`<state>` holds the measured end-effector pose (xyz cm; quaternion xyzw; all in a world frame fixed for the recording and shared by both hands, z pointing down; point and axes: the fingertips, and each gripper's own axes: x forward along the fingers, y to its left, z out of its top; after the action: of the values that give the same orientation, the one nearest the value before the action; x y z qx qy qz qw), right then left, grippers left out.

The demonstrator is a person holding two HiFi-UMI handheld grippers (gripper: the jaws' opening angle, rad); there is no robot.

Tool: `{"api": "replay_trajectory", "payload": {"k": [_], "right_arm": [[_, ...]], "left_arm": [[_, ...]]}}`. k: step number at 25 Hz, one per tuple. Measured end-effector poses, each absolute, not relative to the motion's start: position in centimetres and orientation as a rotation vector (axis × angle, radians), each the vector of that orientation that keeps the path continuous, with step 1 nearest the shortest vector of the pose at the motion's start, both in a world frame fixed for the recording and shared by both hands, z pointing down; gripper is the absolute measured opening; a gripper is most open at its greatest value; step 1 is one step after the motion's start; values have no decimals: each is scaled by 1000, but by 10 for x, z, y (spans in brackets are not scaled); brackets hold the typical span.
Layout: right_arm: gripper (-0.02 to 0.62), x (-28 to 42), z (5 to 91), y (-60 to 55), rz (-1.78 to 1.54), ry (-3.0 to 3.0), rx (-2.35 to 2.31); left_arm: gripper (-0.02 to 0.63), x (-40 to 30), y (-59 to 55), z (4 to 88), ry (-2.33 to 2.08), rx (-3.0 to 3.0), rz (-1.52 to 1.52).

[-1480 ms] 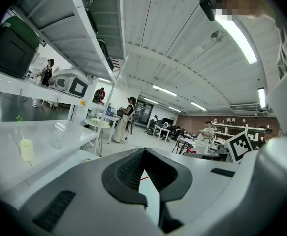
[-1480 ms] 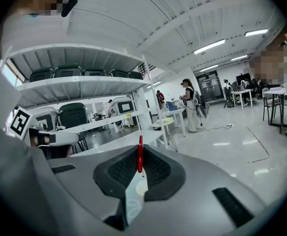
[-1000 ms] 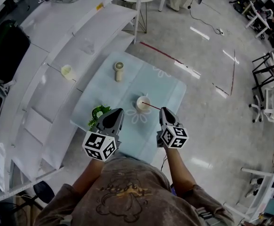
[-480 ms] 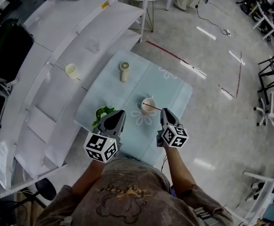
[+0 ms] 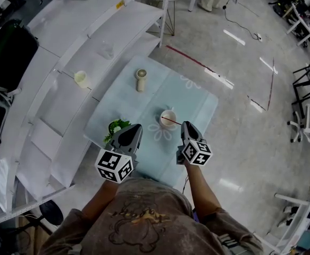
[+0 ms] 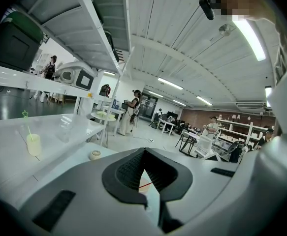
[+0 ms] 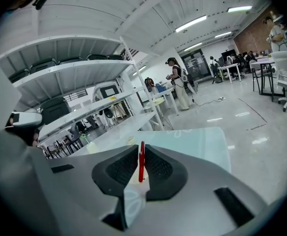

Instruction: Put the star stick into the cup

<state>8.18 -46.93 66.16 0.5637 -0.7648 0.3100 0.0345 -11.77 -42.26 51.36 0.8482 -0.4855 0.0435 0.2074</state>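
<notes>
Little has moved over the last second. The right gripper [image 5: 186, 126] still pinches the near end of the red stick [image 5: 172, 121]. The stick slants forward, and its far end sits over the mouth of the cup [image 5: 168, 118] on the worktop [image 5: 197, 102]. Whether that end is already below the rim I cannot tell. The left gripper [image 6: 143, 154] is pressed together on nothing and hangs well short of the cup.

The main risk is letting go too early. If the stick is this slanted and only its tip is over the rim, it would likely tip back out onto the worktop. A second risk is the light cup: pushing the stick sideways against its wall could slide it or knock it over, since the left gripper is not steadying it.

Apart from the stick's end, the cup looks empty, though its inside is not clearly seen. A second cup [image 6: 33, 144] on the shelf [image 5: 59, 97] holds a green stick [image 6: 27, 127].
</notes>
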Motion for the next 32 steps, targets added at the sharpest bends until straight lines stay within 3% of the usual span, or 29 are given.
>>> {"api": "replay_trajectory", "payload": {"k": [6,17,32], "right_arm": [[83,91,654,-464,935,-2360,1746],[89,133,598,-449,824,-2400,1864],[83,184,490,-382,409,-2416,1899]], "left_arm": [[21,-109,-422,512,-1318,2377,96],[21,-68,-422,497,-1212,2460,52],[21,-9,-422,466,-1055,2579,1]]}}
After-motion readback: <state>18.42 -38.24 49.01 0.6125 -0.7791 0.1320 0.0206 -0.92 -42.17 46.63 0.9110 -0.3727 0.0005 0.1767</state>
